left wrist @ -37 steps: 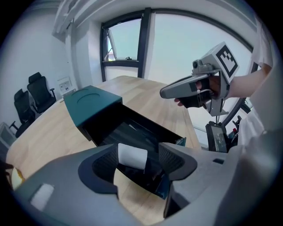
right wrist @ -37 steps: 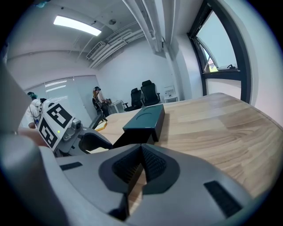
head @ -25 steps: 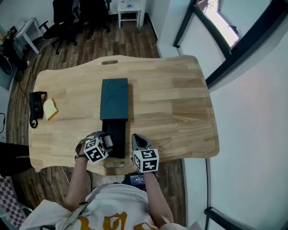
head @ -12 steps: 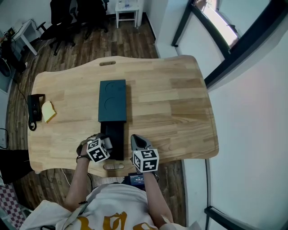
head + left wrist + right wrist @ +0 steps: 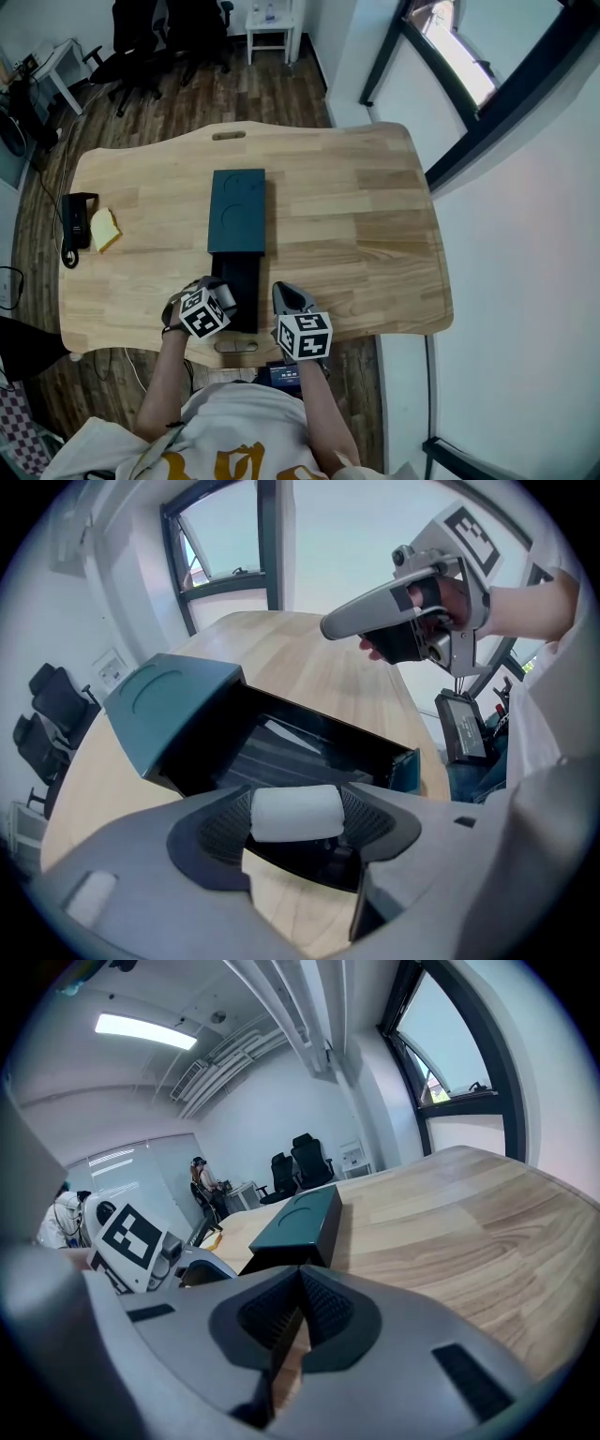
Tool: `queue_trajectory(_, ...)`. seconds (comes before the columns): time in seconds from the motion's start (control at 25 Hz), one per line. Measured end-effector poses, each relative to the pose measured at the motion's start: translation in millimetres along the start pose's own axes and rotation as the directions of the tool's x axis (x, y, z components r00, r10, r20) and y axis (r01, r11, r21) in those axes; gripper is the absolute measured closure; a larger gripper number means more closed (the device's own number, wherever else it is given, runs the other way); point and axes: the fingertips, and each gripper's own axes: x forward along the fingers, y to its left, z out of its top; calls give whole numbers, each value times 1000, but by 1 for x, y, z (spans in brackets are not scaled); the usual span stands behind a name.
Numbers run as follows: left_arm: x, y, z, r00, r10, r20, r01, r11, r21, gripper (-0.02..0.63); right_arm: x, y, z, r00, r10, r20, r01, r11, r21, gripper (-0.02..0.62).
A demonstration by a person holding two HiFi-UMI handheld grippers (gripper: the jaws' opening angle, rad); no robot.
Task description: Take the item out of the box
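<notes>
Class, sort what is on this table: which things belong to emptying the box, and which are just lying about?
In the job: green box, its black tray, white roll gripped by the left tool.
Lying about: yellow pad, black device beside it.

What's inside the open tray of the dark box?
Only dark, glossy lining shows in the tray. The left hand-held gripper holds a white roll at its near end; the part under the sleeve is covered.
</notes>
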Motion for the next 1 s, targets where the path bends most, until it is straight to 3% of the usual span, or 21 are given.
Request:
queue_trajectory(0.24, -20, 14, 13, 985, 58, 165, -22, 977, -211, 305, -10, 8, 6, 1000, -13, 15, 14, 998, -65, 591)
queue_trajectory(0.52, -40, 11, 25, 970, 96, 224, -46, 974, -220, 305, -23, 18, 21, 997, -38, 66, 46, 991, -126, 591)
queue_trajectory(0.8, -55, 8, 32, 945, 85, 316, 49, 918, -394, 308, -39, 21, 24, 993, -57, 101, 71, 987, -145, 591)
queue_trajectory(1.0, -68, 12, 36, 924, 158, 348, -1, 912, -411, 308, -47, 20, 20, 993, -63, 103, 77, 987, -142, 591)
